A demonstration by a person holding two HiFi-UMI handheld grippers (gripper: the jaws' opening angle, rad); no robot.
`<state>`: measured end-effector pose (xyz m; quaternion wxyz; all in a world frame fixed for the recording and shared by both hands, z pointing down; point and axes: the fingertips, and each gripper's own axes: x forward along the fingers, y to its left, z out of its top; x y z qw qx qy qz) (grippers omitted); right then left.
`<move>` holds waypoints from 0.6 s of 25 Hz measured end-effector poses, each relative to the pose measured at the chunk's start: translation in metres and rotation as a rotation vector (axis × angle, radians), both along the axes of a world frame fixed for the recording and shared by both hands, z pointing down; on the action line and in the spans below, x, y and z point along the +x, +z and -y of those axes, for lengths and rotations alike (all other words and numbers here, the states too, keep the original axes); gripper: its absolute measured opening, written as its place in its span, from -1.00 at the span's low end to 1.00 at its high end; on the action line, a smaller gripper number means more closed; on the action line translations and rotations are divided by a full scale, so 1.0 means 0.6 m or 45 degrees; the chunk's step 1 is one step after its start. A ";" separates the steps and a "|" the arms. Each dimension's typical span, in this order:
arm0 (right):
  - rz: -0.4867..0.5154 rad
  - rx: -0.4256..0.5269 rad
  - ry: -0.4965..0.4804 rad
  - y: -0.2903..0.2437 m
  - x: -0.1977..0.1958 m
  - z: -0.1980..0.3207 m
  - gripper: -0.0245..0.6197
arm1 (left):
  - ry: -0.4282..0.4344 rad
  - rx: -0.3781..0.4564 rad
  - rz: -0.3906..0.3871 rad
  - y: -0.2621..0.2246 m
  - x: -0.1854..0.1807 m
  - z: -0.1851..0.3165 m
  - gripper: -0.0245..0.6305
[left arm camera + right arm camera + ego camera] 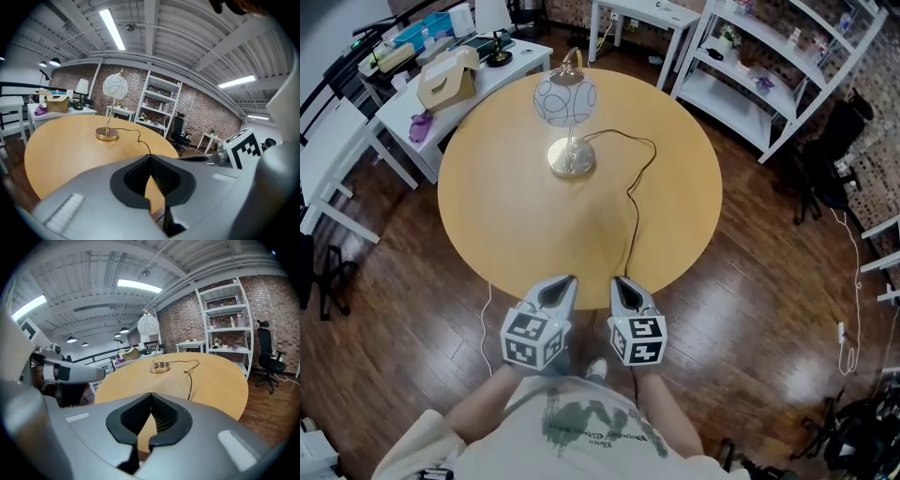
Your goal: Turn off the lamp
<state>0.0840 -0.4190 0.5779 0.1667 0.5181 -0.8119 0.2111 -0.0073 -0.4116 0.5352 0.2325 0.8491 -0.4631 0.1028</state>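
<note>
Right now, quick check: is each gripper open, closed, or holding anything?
Left gripper: closed, jaw tips together, holding nothing.
Right gripper: closed, jaw tips together, holding nothing.

no readable text, shirt print (586,427) too blurred

A round wooden table (502,220) bears a lamp (564,99) and its black cord (629,197).
</note>
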 end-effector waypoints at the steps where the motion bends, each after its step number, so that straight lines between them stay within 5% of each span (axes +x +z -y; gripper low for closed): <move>1: 0.013 0.026 -0.022 -0.017 -0.007 -0.003 -0.92 | -0.016 0.012 -0.002 -0.007 -0.002 -0.004 -0.93; 15: 0.124 0.290 -0.323 -0.188 -0.068 -0.118 -0.92 | -0.193 0.161 -0.014 -0.089 -0.012 -0.106 -0.93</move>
